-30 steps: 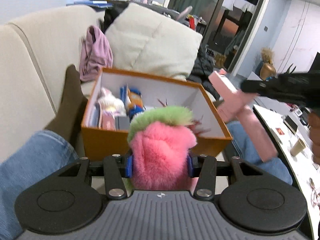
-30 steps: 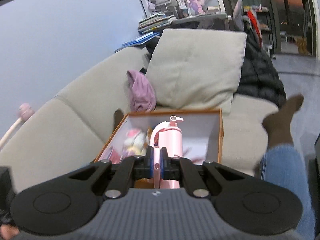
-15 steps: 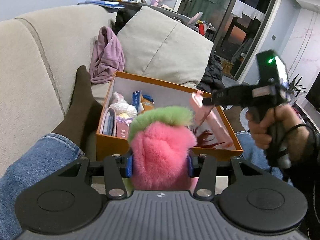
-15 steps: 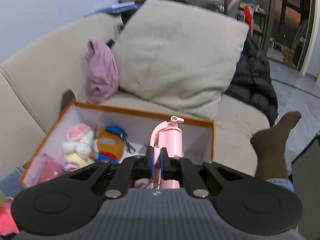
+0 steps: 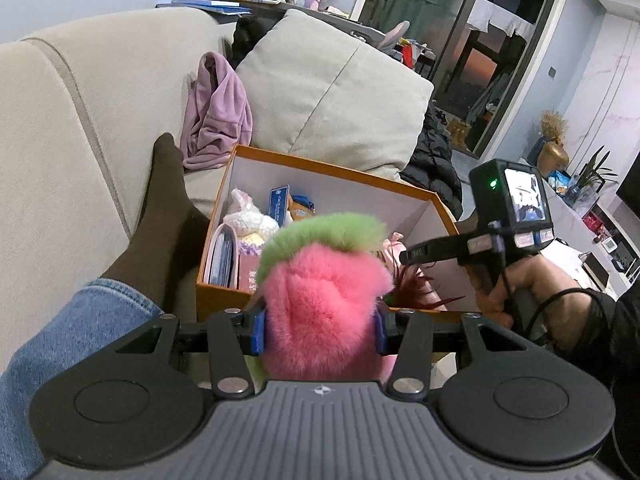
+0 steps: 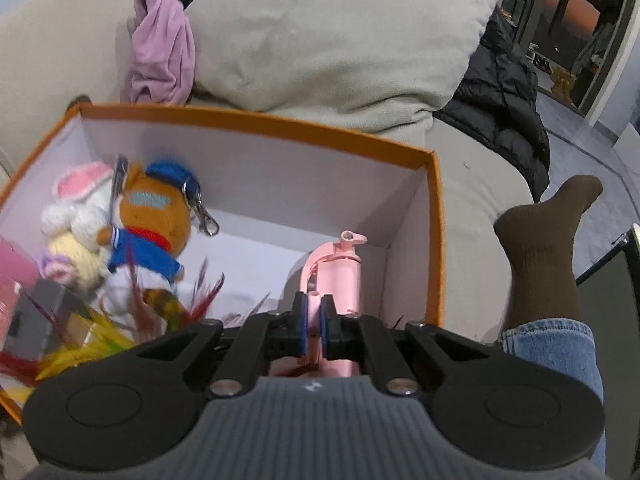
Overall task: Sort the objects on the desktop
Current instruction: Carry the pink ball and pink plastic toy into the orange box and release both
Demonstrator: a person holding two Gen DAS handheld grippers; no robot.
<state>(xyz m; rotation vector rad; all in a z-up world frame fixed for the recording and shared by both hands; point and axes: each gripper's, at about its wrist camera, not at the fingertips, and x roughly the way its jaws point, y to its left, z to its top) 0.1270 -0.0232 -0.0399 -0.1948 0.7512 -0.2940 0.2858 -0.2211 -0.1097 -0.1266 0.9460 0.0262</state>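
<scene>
An orange box (image 5: 332, 169) with white walls lies on the sofa between a person's legs. My left gripper (image 5: 318, 326) hovers at its near edge, shut on a fluffy pink plush (image 5: 324, 300) with a green top. My right gripper (image 6: 315, 314) is shut on a slim pink gadget (image 6: 340, 268), which hangs low inside the orange box (image 6: 280, 125) near its right wall. In the left wrist view the right gripper (image 5: 410, 258) reaches over the box, held by a hand. A bear plush (image 6: 156, 216), a white bunny plush (image 6: 76, 200) and coloured feathers (image 6: 160, 304) lie in the box.
A large beige cushion (image 5: 332, 92) and a purple cloth (image 5: 218, 120) lie behind the box on the sofa (image 5: 80, 100). A black jacket (image 6: 500, 92) is at the right. Legs in jeans and brown socks (image 5: 160, 216) (image 6: 548, 248) flank the box.
The right gripper has come down from above the box's right side into the box with the pink gadget. The left gripper keeps its hold on the plush and has barely shifted.
</scene>
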